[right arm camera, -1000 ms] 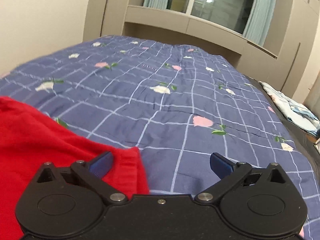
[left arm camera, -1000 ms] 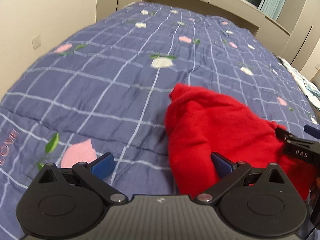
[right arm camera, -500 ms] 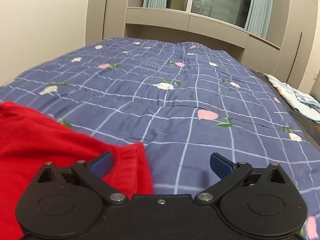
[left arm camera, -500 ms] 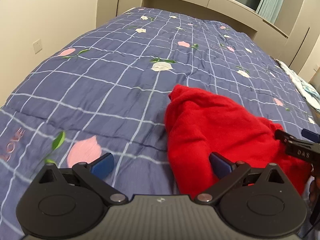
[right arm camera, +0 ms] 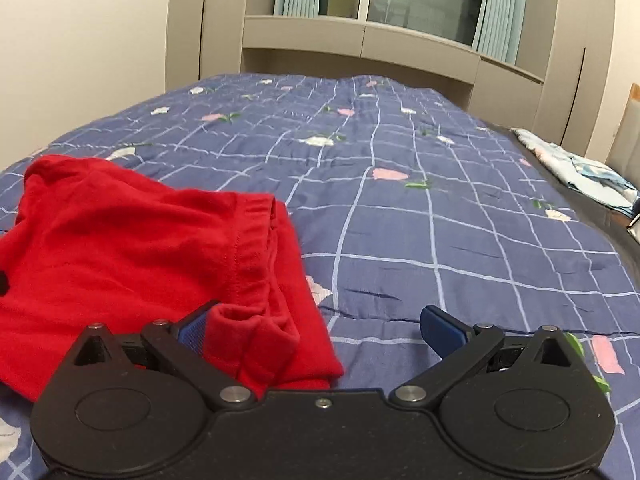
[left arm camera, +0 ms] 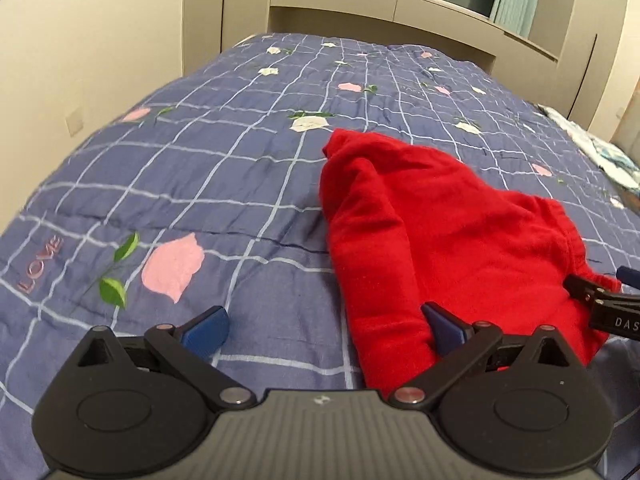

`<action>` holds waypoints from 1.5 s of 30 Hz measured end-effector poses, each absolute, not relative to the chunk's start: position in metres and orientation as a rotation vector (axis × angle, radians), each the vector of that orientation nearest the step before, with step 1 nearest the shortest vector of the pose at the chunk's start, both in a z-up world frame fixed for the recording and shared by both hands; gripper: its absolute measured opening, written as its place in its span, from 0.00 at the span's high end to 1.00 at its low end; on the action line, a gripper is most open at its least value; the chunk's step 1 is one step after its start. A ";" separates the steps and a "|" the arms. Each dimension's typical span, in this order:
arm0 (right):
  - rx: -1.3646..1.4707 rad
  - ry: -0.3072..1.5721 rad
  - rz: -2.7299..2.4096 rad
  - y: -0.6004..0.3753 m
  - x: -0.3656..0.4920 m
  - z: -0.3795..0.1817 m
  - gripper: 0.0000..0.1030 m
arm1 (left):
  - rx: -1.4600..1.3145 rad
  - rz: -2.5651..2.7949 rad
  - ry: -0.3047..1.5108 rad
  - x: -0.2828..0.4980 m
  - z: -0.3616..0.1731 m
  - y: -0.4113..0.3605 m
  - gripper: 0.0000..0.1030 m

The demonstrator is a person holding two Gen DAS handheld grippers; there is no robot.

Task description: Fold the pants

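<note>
Blue checked quilt with pink and white flowers covers the bed, window and cupboards beyond. Red pants lie bunched on it, toward the near edge. Left tongs spread wide, right pad touching the pants' near hem, left pad over bare quilt. Right tongs also wide open, the elastic waistband sitting right between the pads, nothing pinched. Crumpled pale bedding lies at the bed's far right.
</note>
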State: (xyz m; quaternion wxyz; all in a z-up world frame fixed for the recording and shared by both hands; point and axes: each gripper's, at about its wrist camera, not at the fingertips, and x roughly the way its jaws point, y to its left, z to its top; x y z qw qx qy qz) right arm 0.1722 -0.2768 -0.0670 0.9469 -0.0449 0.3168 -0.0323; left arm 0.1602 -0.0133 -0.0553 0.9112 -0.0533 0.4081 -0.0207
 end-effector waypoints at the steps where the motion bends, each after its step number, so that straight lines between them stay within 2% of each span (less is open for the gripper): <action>1: -0.095 0.648 -0.065 -0.276 0.173 -0.067 0.01 | -0.111 -0.038 0.847 0.161 -0.053 -0.014 0.00; 9: -0.087 0.615 -0.080 -0.270 0.150 -0.049 0.01 | -0.110 -0.042 0.853 0.137 -0.027 -0.016 0.01; 19: 0.036 0.638 -0.067 -0.285 0.132 -0.069 0.00 | -0.119 -0.064 0.907 0.129 -0.047 -0.010 0.00; 45: 0.048 0.613 -0.068 -0.284 0.124 -0.071 0.00 | -0.133 -0.063 0.887 0.125 -0.050 -0.009 0.00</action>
